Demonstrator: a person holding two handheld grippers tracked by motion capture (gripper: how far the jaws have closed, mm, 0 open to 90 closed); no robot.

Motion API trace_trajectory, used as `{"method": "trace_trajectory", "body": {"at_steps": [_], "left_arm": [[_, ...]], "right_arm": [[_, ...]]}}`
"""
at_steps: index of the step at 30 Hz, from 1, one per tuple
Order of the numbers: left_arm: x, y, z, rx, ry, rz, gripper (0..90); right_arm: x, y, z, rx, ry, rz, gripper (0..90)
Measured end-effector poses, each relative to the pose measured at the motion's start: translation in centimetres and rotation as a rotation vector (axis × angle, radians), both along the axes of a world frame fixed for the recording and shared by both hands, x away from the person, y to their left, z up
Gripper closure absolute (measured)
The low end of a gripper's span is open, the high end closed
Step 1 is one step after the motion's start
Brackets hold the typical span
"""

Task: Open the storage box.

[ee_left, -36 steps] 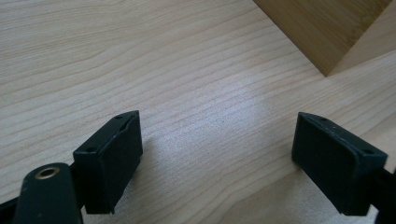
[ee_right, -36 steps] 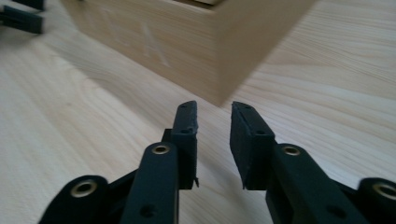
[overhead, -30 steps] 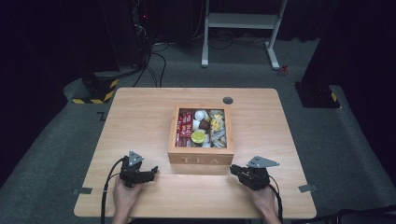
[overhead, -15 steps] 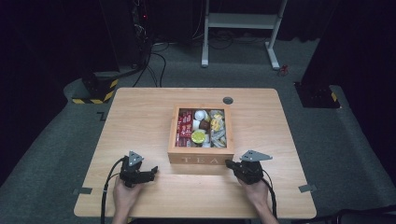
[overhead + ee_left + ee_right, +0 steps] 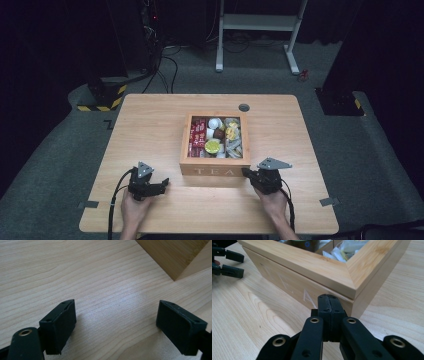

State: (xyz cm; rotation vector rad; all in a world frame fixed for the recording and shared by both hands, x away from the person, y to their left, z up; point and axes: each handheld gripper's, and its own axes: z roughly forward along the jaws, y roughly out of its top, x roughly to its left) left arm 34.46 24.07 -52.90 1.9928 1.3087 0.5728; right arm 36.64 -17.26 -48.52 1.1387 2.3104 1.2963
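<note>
An open wooden box (image 5: pixel 215 171) marked TEA stands mid-table, filled with several tea bags, sachets and small pots. My left gripper (image 5: pixel 162 184) rests on the table left of the box's front, its jaws wide open with bare wood between them (image 5: pixel 122 322); a corner of the box (image 5: pixel 175 255) shows ahead. My right gripper (image 5: pixel 247 173) lies at the box's front right corner. Its jaws are shut with nothing in them (image 5: pixel 329 305), tips just short of the box's front wall (image 5: pixel 287 277). The left gripper (image 5: pixel 227 261) appears far off, open.
The wooden table (image 5: pixel 150 125) has a round cable grommet (image 5: pixel 244 107) behind the box. Its front edge runs close under both hands. A white desk frame (image 5: pixel 260 25) and a yellow-black striped base (image 5: pixel 107 95) stand on the dark floor beyond.
My right gripper has slid left, up to the box's front right corner. The left gripper has stayed in place.
</note>
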Motion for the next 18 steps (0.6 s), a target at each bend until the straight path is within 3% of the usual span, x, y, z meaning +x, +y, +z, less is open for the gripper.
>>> {"method": "trace_trajectory", "body": {"at_steps": [7,18], "left_arm": [[0.0,0.0,0.0,0.001,0.001,-0.001,16.9],[0.0,-0.1,0.0,0.0,0.003,0.007,16.6]], "right_arm": [[-0.1,0.1,0.4,0.0,-0.011,-0.016,90.0],[-0.4,0.2,1.2,-0.007,-0.073,-0.022,90.0]]}}
